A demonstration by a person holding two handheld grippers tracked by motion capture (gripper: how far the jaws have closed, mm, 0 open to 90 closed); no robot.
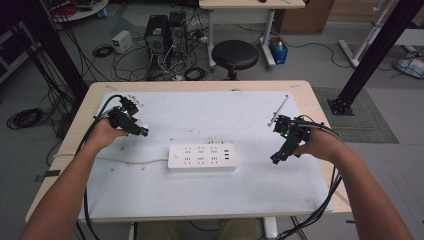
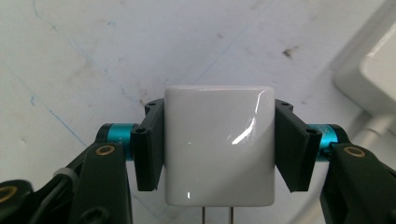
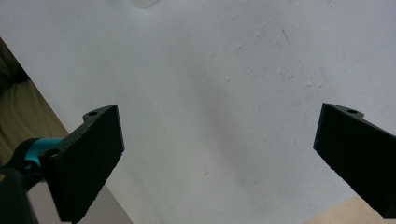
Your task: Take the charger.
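A white power strip (image 1: 202,157) lies in the middle of the white mat, its cord running off to the left. My left gripper (image 1: 136,127) hovers left of it, shut on a glossy white plug adapter (image 2: 218,144). Two metal prongs (image 2: 217,215) stick out of the adapter's near end. A corner of the power strip (image 2: 373,70) shows at the right edge of the left gripper view. My right gripper (image 1: 278,156) is right of the strip, pointing down at the mat, jaws wide open (image 3: 219,158) with nothing between them.
The white mat (image 1: 250,120) covers most of the wooden table (image 1: 310,95). A thin white stick (image 1: 279,111) lies at the back right. Gripper cables trail off the table's front and left. A black stool (image 1: 235,54) and computers stand beyond the far edge.
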